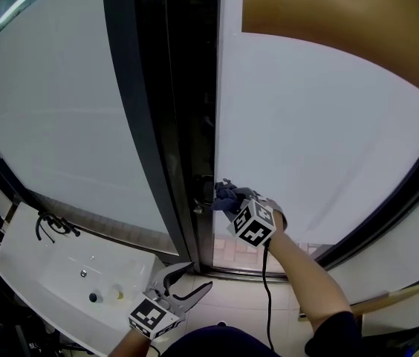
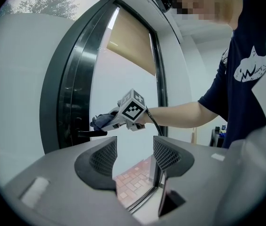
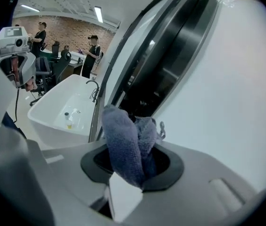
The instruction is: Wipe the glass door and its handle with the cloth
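Clamping cloth (image 3: 126, 145) against handle (image 2: 89, 133), right fingers (image 3: 172, 169) closed.

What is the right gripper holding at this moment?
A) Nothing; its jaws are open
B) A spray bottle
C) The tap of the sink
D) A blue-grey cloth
D: the right gripper has its jaws closed on the blue-grey cloth, which the left gripper view shows close to the door handle.
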A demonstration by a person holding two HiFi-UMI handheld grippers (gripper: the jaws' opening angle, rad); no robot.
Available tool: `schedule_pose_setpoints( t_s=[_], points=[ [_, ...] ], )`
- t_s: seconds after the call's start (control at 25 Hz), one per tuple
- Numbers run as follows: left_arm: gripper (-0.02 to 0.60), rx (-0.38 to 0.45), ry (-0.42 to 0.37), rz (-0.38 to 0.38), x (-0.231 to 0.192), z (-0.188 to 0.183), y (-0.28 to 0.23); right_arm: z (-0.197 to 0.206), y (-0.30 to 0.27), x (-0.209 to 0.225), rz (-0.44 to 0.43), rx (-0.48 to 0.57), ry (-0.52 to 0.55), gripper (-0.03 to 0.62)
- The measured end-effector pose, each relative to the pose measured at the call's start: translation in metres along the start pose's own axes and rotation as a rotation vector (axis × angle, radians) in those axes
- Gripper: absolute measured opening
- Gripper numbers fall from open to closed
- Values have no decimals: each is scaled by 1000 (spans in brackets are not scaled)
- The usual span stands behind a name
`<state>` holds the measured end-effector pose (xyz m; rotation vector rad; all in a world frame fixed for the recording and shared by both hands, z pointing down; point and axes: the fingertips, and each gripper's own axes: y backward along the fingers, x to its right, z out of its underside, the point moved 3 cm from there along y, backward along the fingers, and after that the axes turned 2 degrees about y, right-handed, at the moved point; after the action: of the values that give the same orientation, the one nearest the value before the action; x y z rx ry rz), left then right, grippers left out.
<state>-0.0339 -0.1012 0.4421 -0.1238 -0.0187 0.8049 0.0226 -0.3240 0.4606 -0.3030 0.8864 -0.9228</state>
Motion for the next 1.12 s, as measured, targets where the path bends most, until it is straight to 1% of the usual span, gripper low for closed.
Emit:
schedule_pose_setpoints(
  t_s=[0.08,0.16,0.28,0.4,0.56,0.68,0.76,0.88,0.96,1.12],
  points=[
    [236,-9,-4,1,-1,5,-4,1,4,2,23,7,15,129],
    [236,-7,-7,-7,-2,6,-6,-8,10,0,16,63,4,129],
    [236,-10,4,-19,-5,5,-7,-35,12,-4,-8,154,5,129],
    [236,-20,11,-21,-6,8,-3,-61,-4,-14,-20,181,53,129],
    [236,-49,21,-33,-12,4,7,-79,-33,-37,-7,154,134,129],
    [236,-22,11,-1,-15,0,10,-80,-41,-42,16,129,167,129],
    [236,-10,15,22,-17,-2,16,-73,-40,-45,34,103,191,129],
    [236,-30,13,46,-22,6,25,-58,-30,-46,87,51,259,129],
    [236,-49,16,58,-24,11,31,-45,-21,-47,128,15,282,129],
    [236,-18,13,115,-27,22,36,-13,-2,-37,201,-52,232,129]
  ],
)
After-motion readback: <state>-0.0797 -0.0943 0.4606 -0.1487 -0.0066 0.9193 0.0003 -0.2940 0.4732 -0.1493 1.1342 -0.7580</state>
